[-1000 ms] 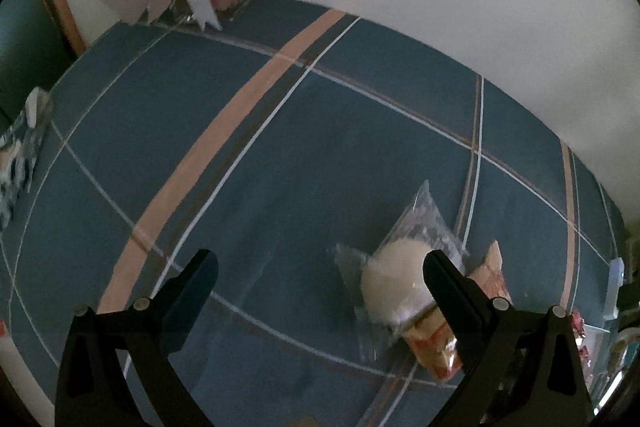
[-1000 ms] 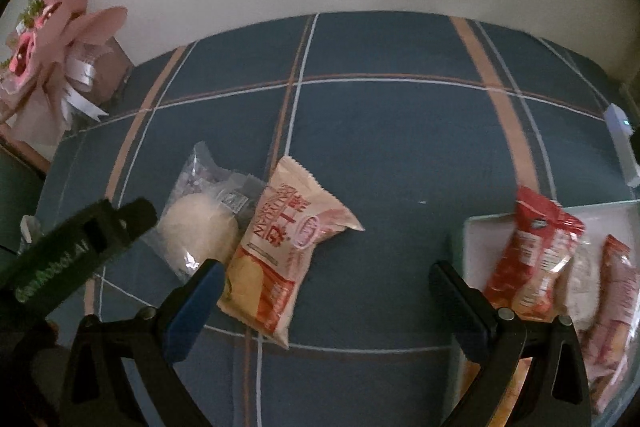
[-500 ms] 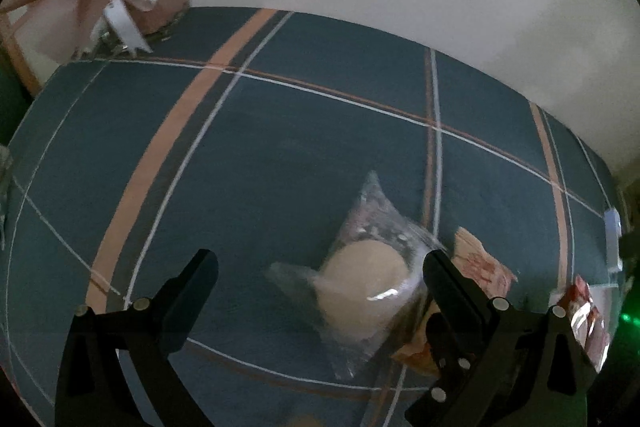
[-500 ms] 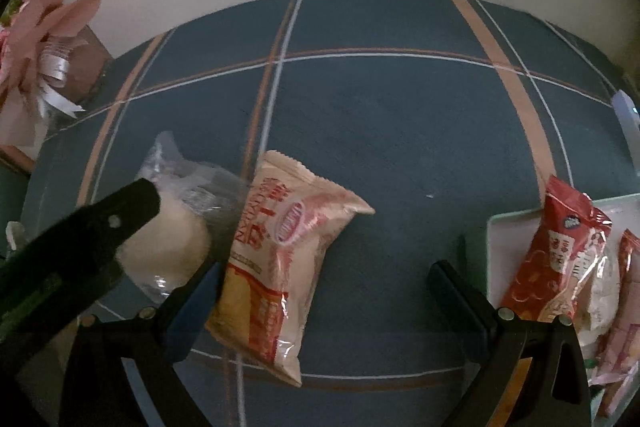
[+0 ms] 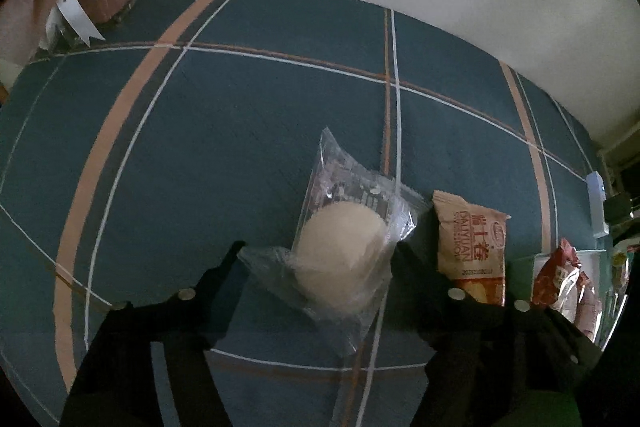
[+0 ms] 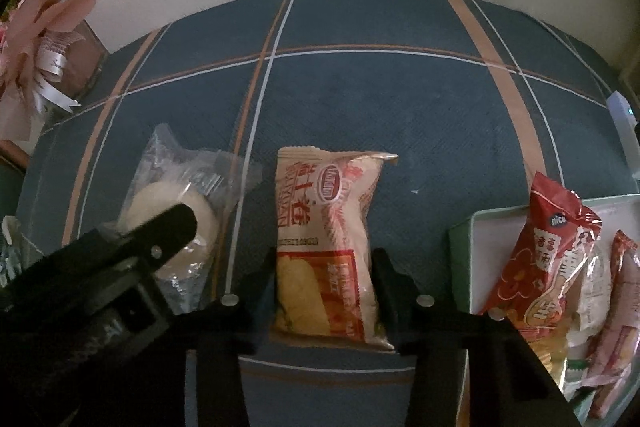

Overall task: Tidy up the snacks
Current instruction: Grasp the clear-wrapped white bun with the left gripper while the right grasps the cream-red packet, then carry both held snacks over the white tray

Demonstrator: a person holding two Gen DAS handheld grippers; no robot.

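Snacks are spread over a blue plaid cloth (image 6: pixel 400 115). A clear pack holding a round white bun (image 5: pixel 340 247) is bracketed by the left gripper (image 5: pixel 318 253), whose jaws have just been closing; its fingers are seen against the wrapper on either side, though whether the bun itself is squeezed cannot be told. Just beside it on the right, a beige snack bag (image 6: pixel 328 247) with red print is lain flat and is clamped at its lower half by the right gripper (image 6: pixel 324 267), whose jaws have just been closing and are now drawn narrow onto the bag's sides. Farther right, a pale tray (image 6: pixel 468 239) is seen with a red packet (image 6: pixel 556 259) and other packets in it. A pink ribboned bouquet (image 6: pixel 44 39) is placed at the cloth's far left corner, against the white wall.
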